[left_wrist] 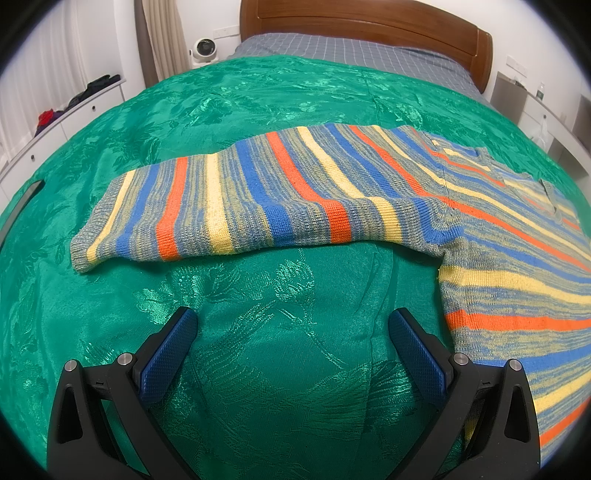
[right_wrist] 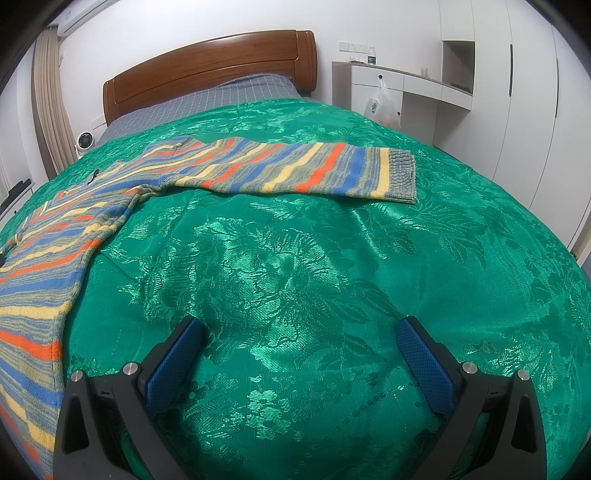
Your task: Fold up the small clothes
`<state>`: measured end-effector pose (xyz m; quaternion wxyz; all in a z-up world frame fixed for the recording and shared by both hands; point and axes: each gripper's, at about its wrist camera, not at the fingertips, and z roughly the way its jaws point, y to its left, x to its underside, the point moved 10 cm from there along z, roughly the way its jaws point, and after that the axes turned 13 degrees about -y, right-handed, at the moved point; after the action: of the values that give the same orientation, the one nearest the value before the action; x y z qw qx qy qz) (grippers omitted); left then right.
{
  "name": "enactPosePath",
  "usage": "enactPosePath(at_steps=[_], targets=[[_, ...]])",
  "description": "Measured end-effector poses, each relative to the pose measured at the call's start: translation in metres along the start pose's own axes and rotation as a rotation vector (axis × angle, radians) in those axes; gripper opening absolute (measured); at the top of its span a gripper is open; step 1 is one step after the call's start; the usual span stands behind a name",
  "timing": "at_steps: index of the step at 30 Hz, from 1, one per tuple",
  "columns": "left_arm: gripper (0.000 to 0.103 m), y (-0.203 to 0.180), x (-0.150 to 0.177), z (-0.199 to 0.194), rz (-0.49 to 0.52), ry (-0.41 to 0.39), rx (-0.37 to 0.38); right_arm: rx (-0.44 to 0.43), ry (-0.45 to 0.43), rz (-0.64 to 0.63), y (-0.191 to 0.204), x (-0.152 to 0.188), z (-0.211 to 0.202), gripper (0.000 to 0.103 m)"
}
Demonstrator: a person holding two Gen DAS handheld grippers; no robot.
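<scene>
A striped knit sweater (left_wrist: 498, 240) in blue, orange, yellow and grey lies flat on a green bedspread (left_wrist: 280, 369). In the left wrist view its one sleeve (left_wrist: 240, 206) stretches to the left and its body fills the right edge. My left gripper (left_wrist: 291, 325) is open and empty, over bare bedspread just in front of that sleeve. In the right wrist view the sweater's body (right_wrist: 40, 266) lies at the left and the other sleeve (right_wrist: 295, 170) reaches right, ending in a grey cuff (right_wrist: 402, 177). My right gripper (right_wrist: 301, 334) is open and empty, in front of that sleeve.
A wooden headboard (left_wrist: 369, 22) and a grey checked sheet (left_wrist: 351, 51) are at the far end of the bed. A small white fan (left_wrist: 205, 50) stands by the curtain. White drawers (left_wrist: 59, 125) line the left wall, a white desk (right_wrist: 402, 85) with a plastic bag (right_wrist: 382, 107) the right.
</scene>
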<state>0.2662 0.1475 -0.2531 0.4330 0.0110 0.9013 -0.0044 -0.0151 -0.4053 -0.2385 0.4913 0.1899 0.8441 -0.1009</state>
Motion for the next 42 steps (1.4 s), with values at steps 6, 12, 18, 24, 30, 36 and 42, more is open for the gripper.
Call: enactPosePath(at_steps=[6, 12, 18, 24, 30, 36, 42], targets=[[0.103, 0.000, 0.000, 0.000, 0.000, 0.000, 0.000, -0.011, 0.065, 0.000, 0.001, -0.004, -0.002, 0.103], [0.103, 0.000, 0.000, 0.000, 0.000, 0.000, 0.000, 0.113, 0.103, -0.196, -0.003, -0.057, -0.031, 0.102], [0.103, 0.000, 0.000, 0.000, 0.000, 0.000, 0.000, 0.105, 0.059, -0.332, 0.043, -0.105, -0.076, 0.103], [0.103, 0.000, 0.000, 0.000, 0.000, 0.000, 0.000, 0.086, 0.086, -0.318, 0.067, -0.106, -0.093, 0.103], [0.103, 0.000, 0.000, 0.000, 0.000, 0.000, 0.000, 0.121, 0.090, -0.343, 0.069, -0.106, -0.103, 0.103], [0.103, 0.000, 0.000, 0.000, 0.000, 0.000, 0.000, 0.153, 0.090, -0.359, 0.066, -0.110, -0.106, 0.103], [0.103, 0.000, 0.000, 0.000, 0.000, 0.000, 0.000, 0.174, 0.099, -0.367, 0.062, -0.111, -0.106, 0.103]])
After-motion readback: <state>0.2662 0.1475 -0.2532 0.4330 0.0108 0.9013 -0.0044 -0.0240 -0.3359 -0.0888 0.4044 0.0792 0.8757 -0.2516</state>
